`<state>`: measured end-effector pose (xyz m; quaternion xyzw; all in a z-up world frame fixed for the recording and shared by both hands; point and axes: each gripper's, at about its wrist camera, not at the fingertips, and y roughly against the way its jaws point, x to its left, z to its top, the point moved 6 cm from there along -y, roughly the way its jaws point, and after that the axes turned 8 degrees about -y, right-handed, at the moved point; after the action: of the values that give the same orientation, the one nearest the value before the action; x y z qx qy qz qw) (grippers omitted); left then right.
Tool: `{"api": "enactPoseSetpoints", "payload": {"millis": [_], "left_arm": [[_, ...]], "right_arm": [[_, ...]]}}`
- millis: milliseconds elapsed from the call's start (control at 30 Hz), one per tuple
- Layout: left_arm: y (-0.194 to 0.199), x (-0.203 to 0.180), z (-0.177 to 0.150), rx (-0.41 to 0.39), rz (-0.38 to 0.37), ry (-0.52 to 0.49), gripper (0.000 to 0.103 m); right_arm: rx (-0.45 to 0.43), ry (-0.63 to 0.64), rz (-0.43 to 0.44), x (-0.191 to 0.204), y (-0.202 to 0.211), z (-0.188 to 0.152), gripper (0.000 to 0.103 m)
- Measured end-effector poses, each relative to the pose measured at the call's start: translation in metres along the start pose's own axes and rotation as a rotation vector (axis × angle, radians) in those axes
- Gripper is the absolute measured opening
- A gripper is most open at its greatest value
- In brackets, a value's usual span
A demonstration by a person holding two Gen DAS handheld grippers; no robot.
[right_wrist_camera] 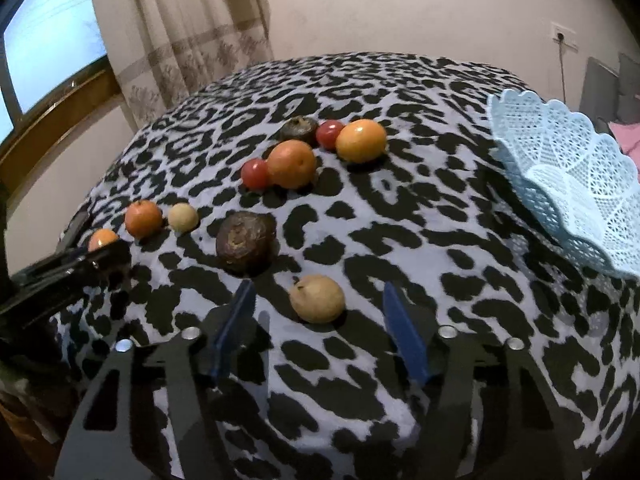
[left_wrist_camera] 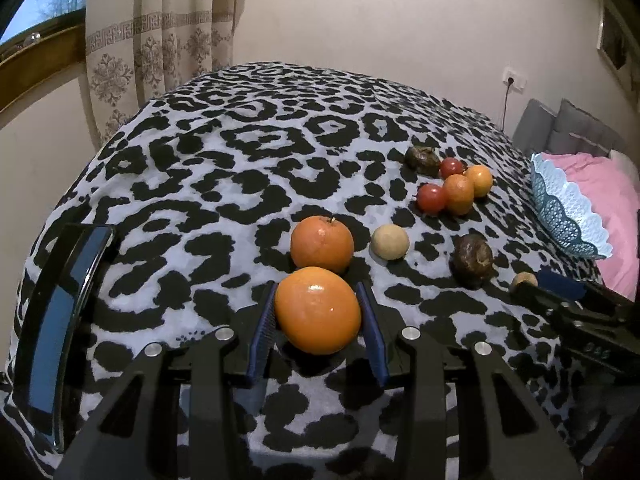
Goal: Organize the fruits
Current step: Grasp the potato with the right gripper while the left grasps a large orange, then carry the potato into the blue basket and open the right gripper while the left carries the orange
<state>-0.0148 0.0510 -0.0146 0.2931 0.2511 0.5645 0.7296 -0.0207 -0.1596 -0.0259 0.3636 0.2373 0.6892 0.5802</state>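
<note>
Bed: the leopard-print blanket [left_wrist_camera: 248,152] carried everything, soft and slightly domed, so each fruit sat in its own little dent and none rolled.
Basket: the pale blue lace basket [right_wrist_camera: 560,168] stood tilted at the far right edge, against the pink pillow [left_wrist_camera: 612,200]; nothing could be seen in it, and it looked like the place the fruits were meant to go.
Left gripper: the left gripper [left_wrist_camera: 318,320] had its blue pads on both sides of the near orange [left_wrist_camera: 318,310], pressed to the skin or as good as; I judged it clamped on that fruit, which sat low on the blanket or just above it.
Right gripper: the right gripper [right_wrist_camera: 320,320] was spread wide, the pale pear-like fruit [right_wrist_camera: 317,298] lying between its fingers with a gap on each side, lined up for a pinch not yet made.
Second orange: another orange [left_wrist_camera: 322,244] sat just behind the held one, nearly touching it, so a careless lift could nudge it.
Dark fruit: a brown wrinkled fruit [right_wrist_camera: 245,242] lay just beyond the right gripper's left finger, close enough to get bumped.
Far cluster: two oranges, two red fruits and a second dark one [right_wrist_camera: 298,128] huddled together at the far side, untouched.
Small round: a beige ball-like fruit [left_wrist_camera: 389,242] rested alone, right of the second orange.
</note>
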Motion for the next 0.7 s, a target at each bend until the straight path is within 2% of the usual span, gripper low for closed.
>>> {"api": "enactPoseSetpoints", "payload": {"millis": [233,300,500,700], "left_arm": [[0.0,0.0,0.0,0.003,0.002,0.004,0.04],[0.0,0.0,0.0,0.003,0.003,0.005,0.04],[0.002,0.0,0.002,-0.002,0.005,0.009,0.04],[0.008,-0.006,0.008,-0.014,0.009,0.003,0.04]], "right_arm": [[0.019,0.009,-0.015,0.0,-0.007,0.001,0.033],[0.02,0.012,-0.022,-0.002,-0.007,0.0,0.03],[0.0,0.007,-0.016,-0.006,0.002,0.001,0.029],[-0.07,-0.039,-0.012,-0.024,0.029,0.012,0.029]]}}
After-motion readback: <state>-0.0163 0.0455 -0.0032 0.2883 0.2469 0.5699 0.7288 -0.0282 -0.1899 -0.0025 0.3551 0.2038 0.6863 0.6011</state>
